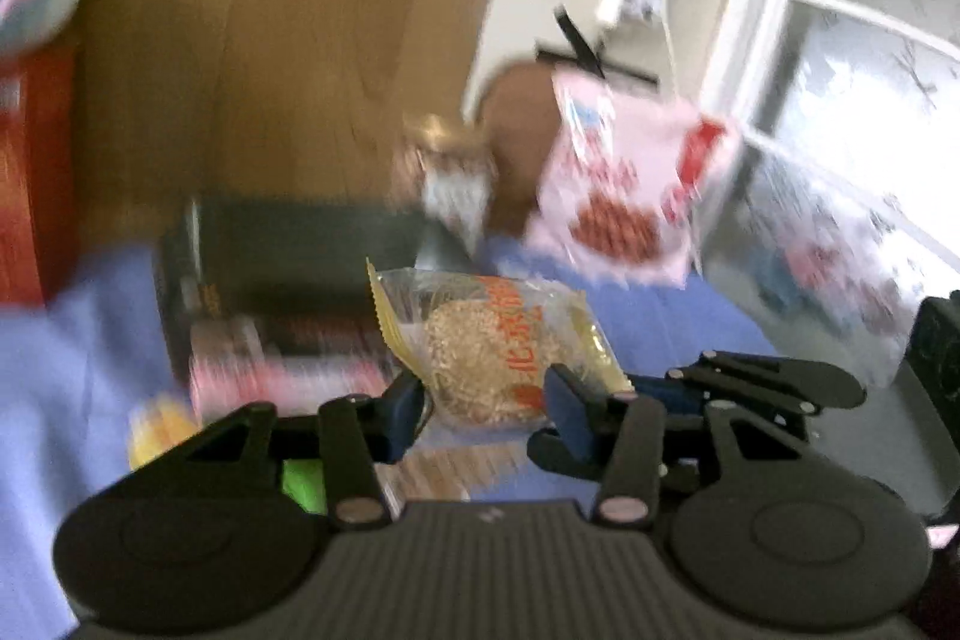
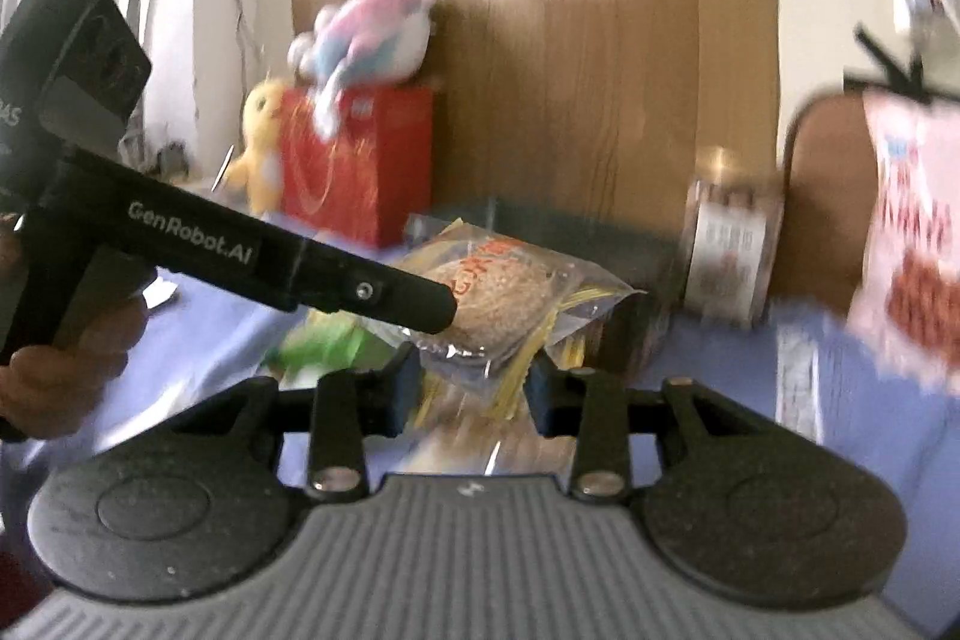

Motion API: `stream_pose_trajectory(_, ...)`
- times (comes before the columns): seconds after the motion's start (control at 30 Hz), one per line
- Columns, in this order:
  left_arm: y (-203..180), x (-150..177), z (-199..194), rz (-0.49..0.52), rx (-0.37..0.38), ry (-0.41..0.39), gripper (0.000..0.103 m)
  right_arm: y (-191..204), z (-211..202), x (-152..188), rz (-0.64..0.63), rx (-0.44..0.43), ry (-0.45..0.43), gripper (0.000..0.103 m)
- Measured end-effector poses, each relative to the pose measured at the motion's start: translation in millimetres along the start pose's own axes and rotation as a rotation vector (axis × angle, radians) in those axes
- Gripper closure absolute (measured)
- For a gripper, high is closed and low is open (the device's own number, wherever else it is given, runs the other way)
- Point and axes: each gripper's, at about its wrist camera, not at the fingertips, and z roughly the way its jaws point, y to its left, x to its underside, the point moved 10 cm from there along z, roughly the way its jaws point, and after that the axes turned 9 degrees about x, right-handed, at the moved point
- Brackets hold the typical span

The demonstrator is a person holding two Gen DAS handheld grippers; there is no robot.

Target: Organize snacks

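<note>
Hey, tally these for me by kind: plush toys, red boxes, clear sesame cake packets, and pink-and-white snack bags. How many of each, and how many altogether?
Plush toys: 2, the yellow plush toy and the pastel plush toy
Red box: 1
Sesame cake packet: 1
Pink-and-white snack bag: 1
Total: 5
</note>
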Motion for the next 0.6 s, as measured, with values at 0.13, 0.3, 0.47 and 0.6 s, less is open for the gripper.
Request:
stream_pose_trajectory(0.13, 38.7, -40.4, 26.7, -0.023, -0.055, -0.021, 0.057, -16.4, 53.7, -31.6, 0.019, 0.016, -0.015, 0.063)
stream_pose_trajectory(0.3, 84.2, -45.8, 66.4, -0.091, -0.105, 0.027, 0.057, -32.1, 114.4, -33.1, 0.105, 0.045, 0.082, 0.06)
stream_pose_trajectory(0.47, 100.2, -39.4, 57.5, -0.108, -0.138, 0.001, 0.057, -33.5, 107.5, -27.0, 0.117, 0.068, 0.06, 0.057)
stream_pose_trajectory(0.6, 102.0, -40.1, -2.1, -0.143, -0.113, -0.111, 0.056, -28.3, 69.1, -18.5, 0.247, -0.046, 0.046, 0.057)
